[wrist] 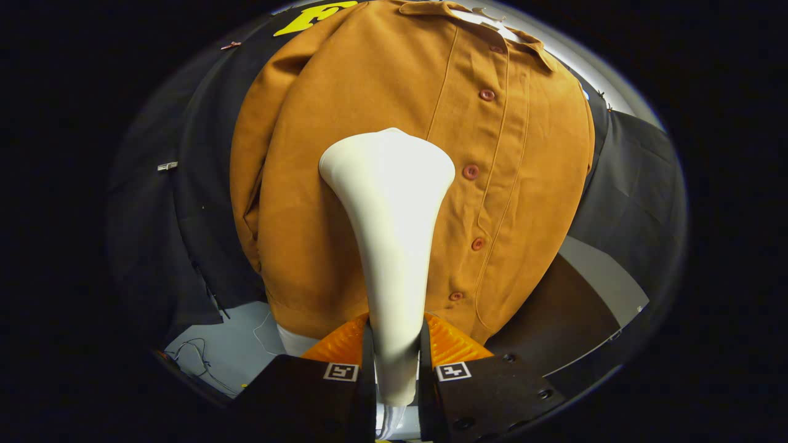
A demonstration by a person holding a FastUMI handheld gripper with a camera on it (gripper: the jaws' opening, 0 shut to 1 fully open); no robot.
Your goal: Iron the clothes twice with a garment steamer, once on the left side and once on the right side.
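Note:
A brown button-up shirt (369, 92) hangs in front of me on the booth's black wall, its row of buttons (471, 171) running down right of centre. My gripper (395, 351) is shut on the narrow handle of a white garment steamer (389, 203), with one finger pressing on each side. The steamer's wide head (388, 157) points up and away from me. It rests against or very close to the shirt's left half, just left of the button row, at mid height. I cannot tell if the head touches the cloth.
Black cloth (191, 215) hangs behind the shirt on both sides. Below the shirt's hem lies a pale floor or table surface (228, 344) with thin wires on it. A dark panel with a light edge (591, 289) slopes away at the lower right.

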